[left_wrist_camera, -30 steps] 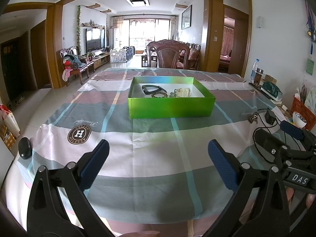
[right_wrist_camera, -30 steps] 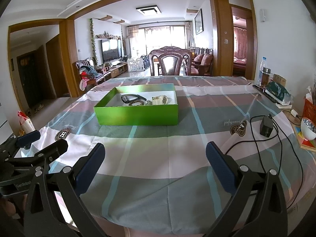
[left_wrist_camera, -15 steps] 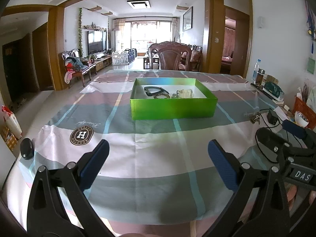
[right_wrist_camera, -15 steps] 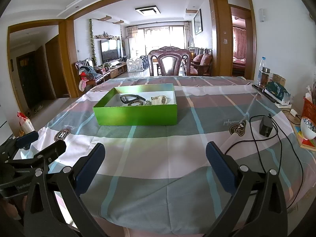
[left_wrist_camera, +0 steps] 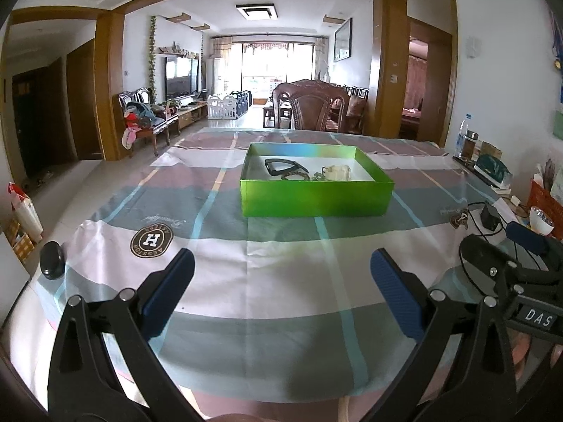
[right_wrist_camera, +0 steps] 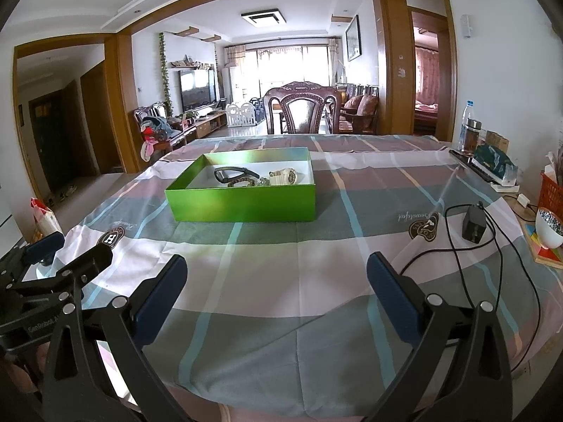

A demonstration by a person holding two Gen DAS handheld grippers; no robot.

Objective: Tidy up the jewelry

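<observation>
Over the near bench edge, left gripper and right gripper had crept slightly toward the green box, both wide open and empty; approach only, nothing grasped. Jewelry lay inside the box, its pieces tangled and partly hidden by the near wall.

A glossy green cardboard box sits on a soft, creased plaid tablecloth; beyond stands a polished carved wooden chair.
</observation>
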